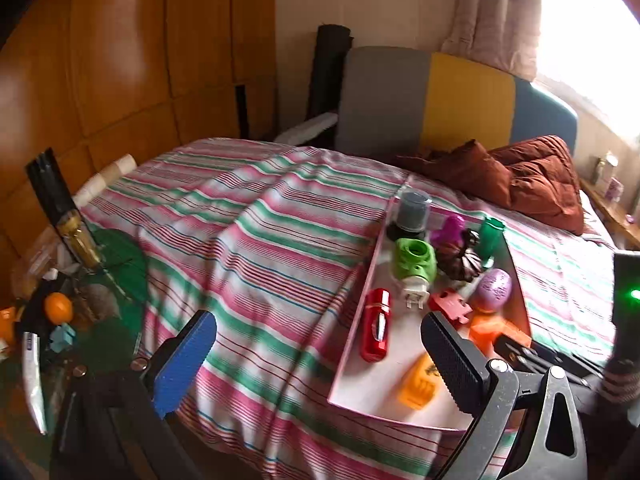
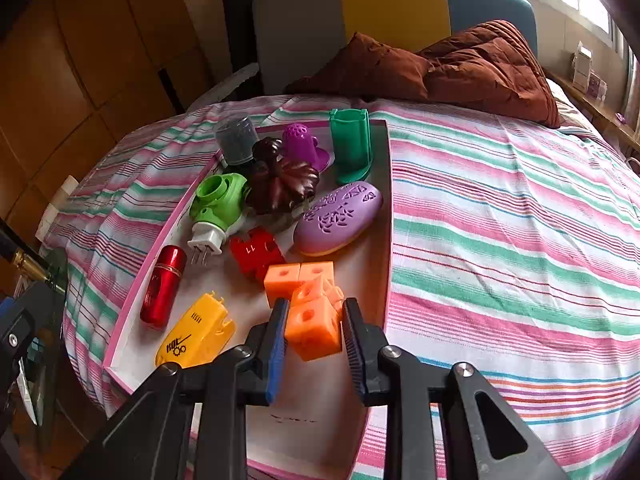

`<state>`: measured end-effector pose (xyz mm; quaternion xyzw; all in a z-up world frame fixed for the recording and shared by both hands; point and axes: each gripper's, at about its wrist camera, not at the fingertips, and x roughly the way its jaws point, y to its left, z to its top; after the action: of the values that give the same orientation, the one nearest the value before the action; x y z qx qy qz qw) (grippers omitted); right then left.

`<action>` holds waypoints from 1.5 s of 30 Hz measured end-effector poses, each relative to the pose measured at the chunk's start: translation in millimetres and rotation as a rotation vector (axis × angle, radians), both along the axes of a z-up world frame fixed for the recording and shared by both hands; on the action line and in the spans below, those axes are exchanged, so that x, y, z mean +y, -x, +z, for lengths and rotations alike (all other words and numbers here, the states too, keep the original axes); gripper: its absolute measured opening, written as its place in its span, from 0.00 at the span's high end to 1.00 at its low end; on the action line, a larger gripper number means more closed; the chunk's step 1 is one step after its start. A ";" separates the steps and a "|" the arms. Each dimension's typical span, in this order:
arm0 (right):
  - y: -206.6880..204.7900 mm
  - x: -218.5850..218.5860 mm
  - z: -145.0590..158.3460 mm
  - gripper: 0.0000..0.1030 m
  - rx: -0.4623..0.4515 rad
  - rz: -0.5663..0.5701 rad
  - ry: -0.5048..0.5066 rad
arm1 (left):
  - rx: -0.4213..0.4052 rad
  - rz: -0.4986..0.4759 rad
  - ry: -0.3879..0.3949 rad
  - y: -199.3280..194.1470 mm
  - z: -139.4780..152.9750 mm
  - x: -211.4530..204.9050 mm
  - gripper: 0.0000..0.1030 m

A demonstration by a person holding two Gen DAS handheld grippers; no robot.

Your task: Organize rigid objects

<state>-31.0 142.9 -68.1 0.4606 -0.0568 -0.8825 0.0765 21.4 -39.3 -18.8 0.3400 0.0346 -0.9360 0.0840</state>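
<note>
A pink-rimmed white tray [image 2: 320, 412] lies on the striped bed and holds several small objects: a red cylinder [image 2: 163, 286], a yellow piece [image 2: 196, 338], a green plug-in [image 2: 218, 204], a red puzzle piece [image 2: 258, 256], a purple oval [image 2: 338, 218], a green cup [image 2: 352, 148]. My right gripper [image 2: 314, 338] is shut on the orange block cluster [image 2: 314, 328] at the tray's near right. My left gripper [image 1: 320, 360] is open and empty above the bed, left of the tray [image 1: 360, 392].
Brown pillows [image 2: 460, 64] lie at the head of the bed against a grey, yellow and blue headboard [image 2: 392, 12]. A cluttered glass side table [image 1: 60, 312] stands left of the bed. Wooden wardrobe doors [image 1: 120, 60] line the left wall.
</note>
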 end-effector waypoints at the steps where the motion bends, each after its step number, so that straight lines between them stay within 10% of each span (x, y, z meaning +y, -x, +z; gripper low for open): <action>1: -2.6 -0.1 0.7 0.71 -0.001 -0.001 -0.004 | 0.008 0.006 0.000 -0.8 -0.1 -1.1 0.00; 45: -24.2 7.6 62.9 0.44 0.116 -0.080 -0.130 | -0.105 -0.065 0.073 4.5 17.3 15.2 0.00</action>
<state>-6.7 150.5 -5.1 0.4100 -0.0131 -0.9119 0.0144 16.9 -24.2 -1.5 0.3861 -0.0154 -0.9198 0.0675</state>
